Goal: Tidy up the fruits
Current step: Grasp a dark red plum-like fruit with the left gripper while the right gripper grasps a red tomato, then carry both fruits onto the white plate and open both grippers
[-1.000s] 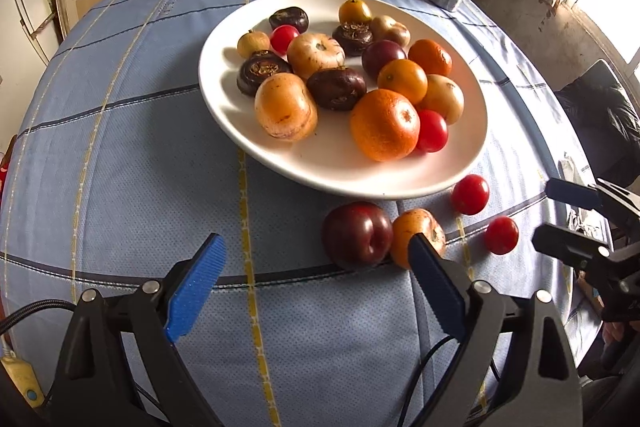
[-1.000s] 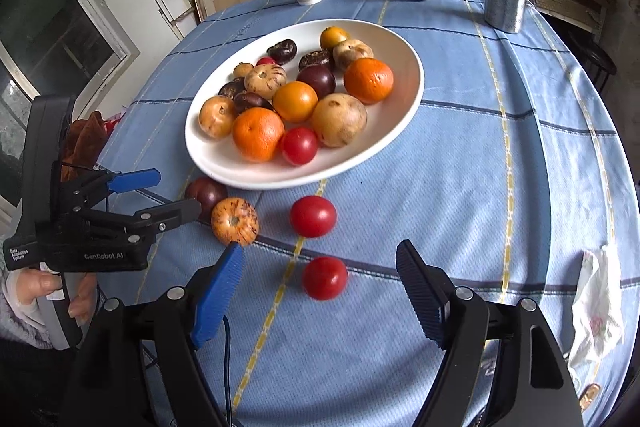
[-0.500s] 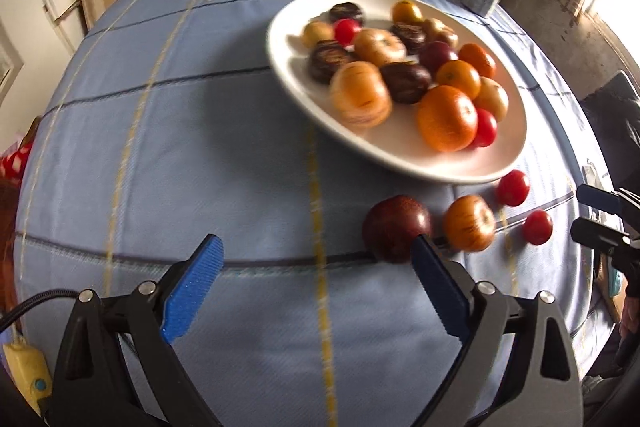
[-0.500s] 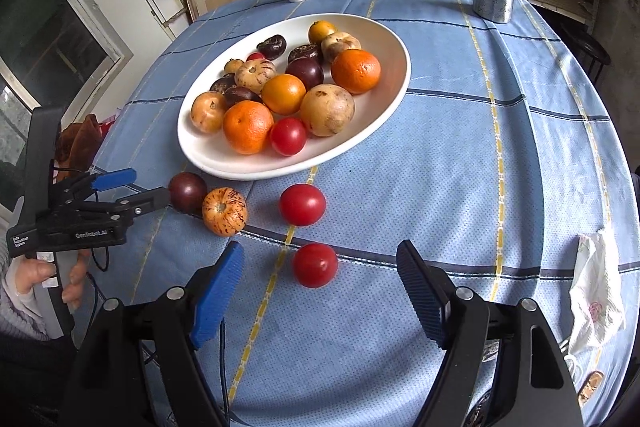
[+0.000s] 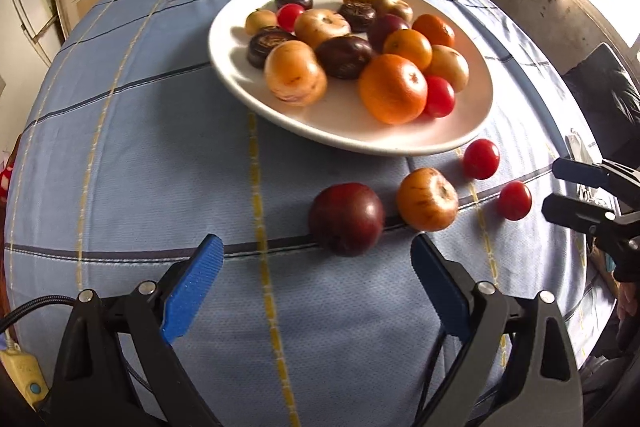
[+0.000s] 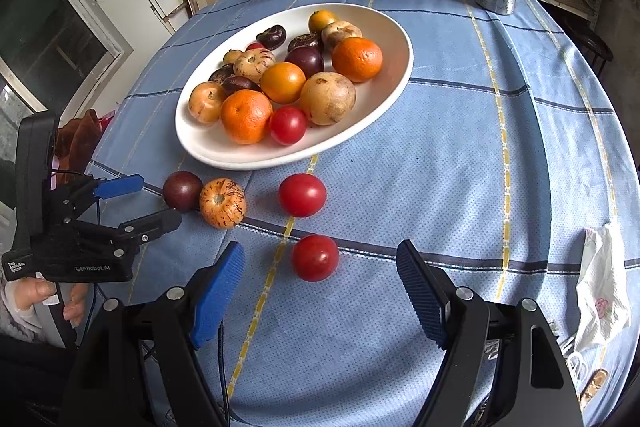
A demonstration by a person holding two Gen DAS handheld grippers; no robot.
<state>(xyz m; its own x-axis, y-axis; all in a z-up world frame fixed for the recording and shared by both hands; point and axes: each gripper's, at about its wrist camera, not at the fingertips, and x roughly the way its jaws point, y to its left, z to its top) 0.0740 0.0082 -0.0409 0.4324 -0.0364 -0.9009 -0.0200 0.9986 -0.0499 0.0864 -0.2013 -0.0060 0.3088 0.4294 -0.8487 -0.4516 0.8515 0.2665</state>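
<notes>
Fruits lie in two groups on the blue checked cloth of the round worktop [image 6: 500, 155]: most are heaped on a white oval plate [image 6: 384, 27] in the upper middle of both views, and four lie loose on the cloth just below the plate's near rim. In the left wrist view the left claw [image 5: 316, 259] stands wide open with nothing in it; a dark red plum [image 5: 346, 219] lies just beyond its blue fingertips, a little right of the middle of the gap, and a streaked orange fruit [image 5: 427, 199] sits close on the plum's right, above the right fingertip. In the right wrist view the right claw [image 6: 320, 259] is likewise spread wide and holds nothing; a red tomato [image 6: 315, 257] lies on the cloth between its fingertips, near the middle of the gap and clear of both pads. A second red tomato [image 6: 302, 195] lies just above it, nearer the plate. The left claw shows at the left edge of that view, beside the plum.
</notes>
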